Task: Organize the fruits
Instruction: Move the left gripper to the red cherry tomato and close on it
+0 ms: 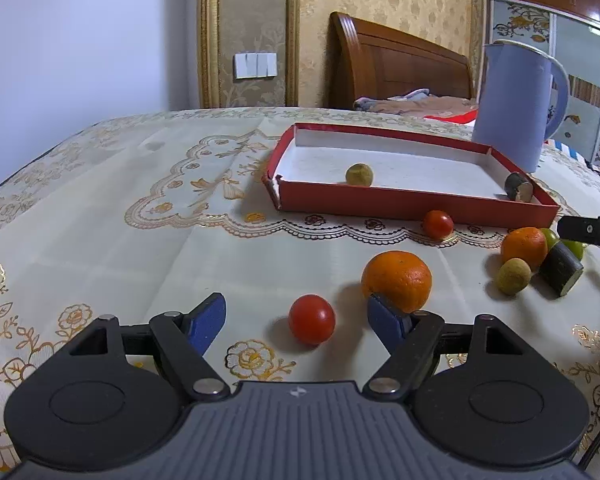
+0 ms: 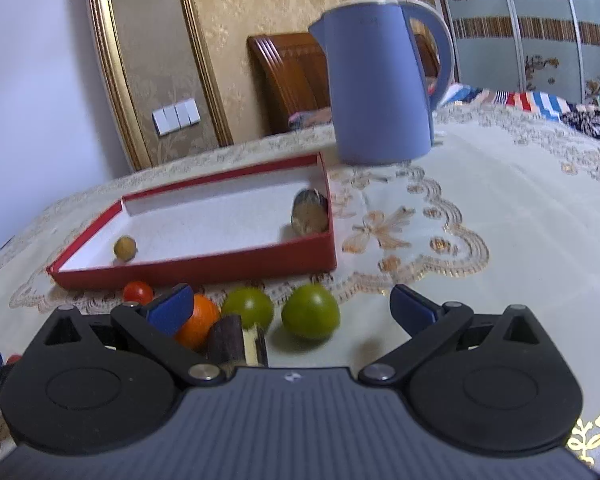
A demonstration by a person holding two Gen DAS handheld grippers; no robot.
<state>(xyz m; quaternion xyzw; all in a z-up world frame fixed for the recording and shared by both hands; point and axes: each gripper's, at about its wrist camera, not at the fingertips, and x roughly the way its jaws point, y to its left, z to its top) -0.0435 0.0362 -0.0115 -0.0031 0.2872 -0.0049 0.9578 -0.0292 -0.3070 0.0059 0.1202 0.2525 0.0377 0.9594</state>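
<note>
The left gripper (image 1: pixel 296 314) is nearest the camera, jaws spread and empty, low over the table (image 1: pixel 100 208). A red tomato (image 1: pixel 311 319) lies between the fingertips, touching neither. An orange (image 1: pixel 397 280) sits just behind the right fingertip; contact cannot be confirmed.

The right gripper (image 2: pixel 294 304) is also spread and empty. Between its fingers lie a green fruit (image 2: pixel 311 311), a second green fruit (image 2: pixel 248 307) and a dark cut cylinder (image 2: pixel 236 340).

Progress: judged early. The red tray (image 1: pixel 412 203) holds two items only: a small yellowish fruit (image 1: pixel 359 174) near its front wall and a dark cylinder piece (image 1: pixel 519 187) in its right front corner. Outside, along the tray's front wall, remain a small tomato (image 1: pixel 437 224), a second orange (image 1: pixel 524 249), a tan round fruit (image 1: pixel 514 276) and the items above.

Orientation: the tray's long axis runs parallel to the table's far edge. The blue kettle (image 1: pixel 516 104) stands upright behind the tray's right rear corner.
</note>
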